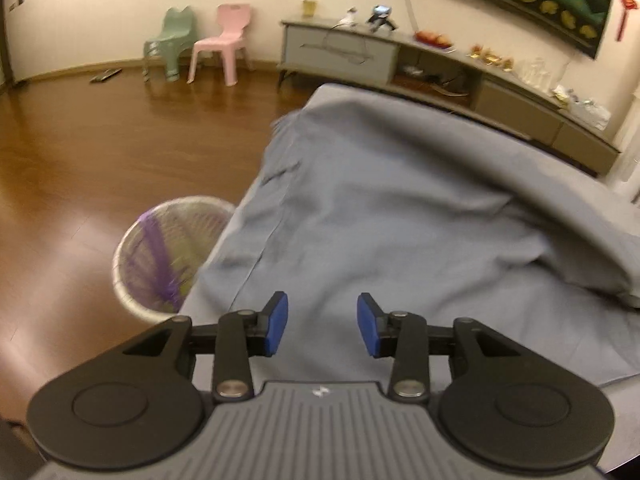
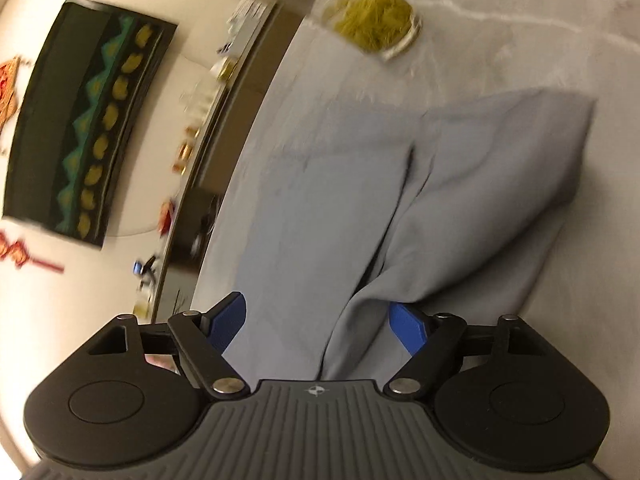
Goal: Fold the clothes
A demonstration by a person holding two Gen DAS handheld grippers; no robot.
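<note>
Lying rumpled across the grey table point(image 1: 624, 432), the blue-grey garment point(image 1: 380, 216) — soft, matte cloth with a stitched seam — bears no readable writing. Left gripper point(image 1: 322, 325) hovers with blue pads apart; right gripper point(image 2: 318, 322) spread wide around a raised fold.

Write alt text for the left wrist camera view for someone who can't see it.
An open left gripper with blue-padded fingers hovers over a rumpled grey garment spread on a table. Beyond it: a wire basket on the wooden floor, and two small chairs, green and pink.
</note>
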